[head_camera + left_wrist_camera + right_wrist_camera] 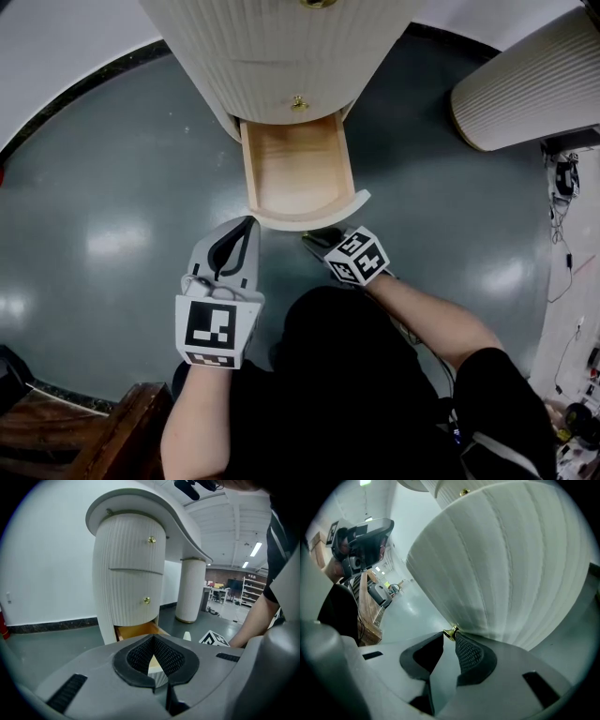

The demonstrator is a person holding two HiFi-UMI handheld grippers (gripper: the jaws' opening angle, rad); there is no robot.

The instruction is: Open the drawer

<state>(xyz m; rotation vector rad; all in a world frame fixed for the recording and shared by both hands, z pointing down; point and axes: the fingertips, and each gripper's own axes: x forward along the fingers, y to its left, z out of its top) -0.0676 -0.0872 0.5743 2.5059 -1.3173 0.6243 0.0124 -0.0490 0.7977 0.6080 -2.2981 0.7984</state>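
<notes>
The right gripper (449, 637) had its jaws closed partway onto the small brass knob (451, 632), caught right at the fingertips. That seemed the sensible hold, since the knob was the only purchase on the smooth, ribbed drawer front (501, 564). The gripper pointed downward at it because this was the lowest drawer, close to the floor (112, 187). In the head view its marker cube (357, 256) sat just in front of the curved front panel, in line with the pull.

The drawer (298, 173) itself stood pulled well out of the ribbed white pedestal (272, 56), its bare wooden inside showing and nothing in it. The task looked largely done, with perhaps only a last stretch of travel or a release left.

The left gripper (153, 641) had its fingertips together with nothing between them. It hung just beside the drawer front's left corner, apart from it, probably kept out of the drawer's way while the other did the pulling. The drawer above, with its own brass knob (299, 102), was shut. A ribbed column (534, 84) stood well apart to the right, under the same bench top (140, 503).
</notes>
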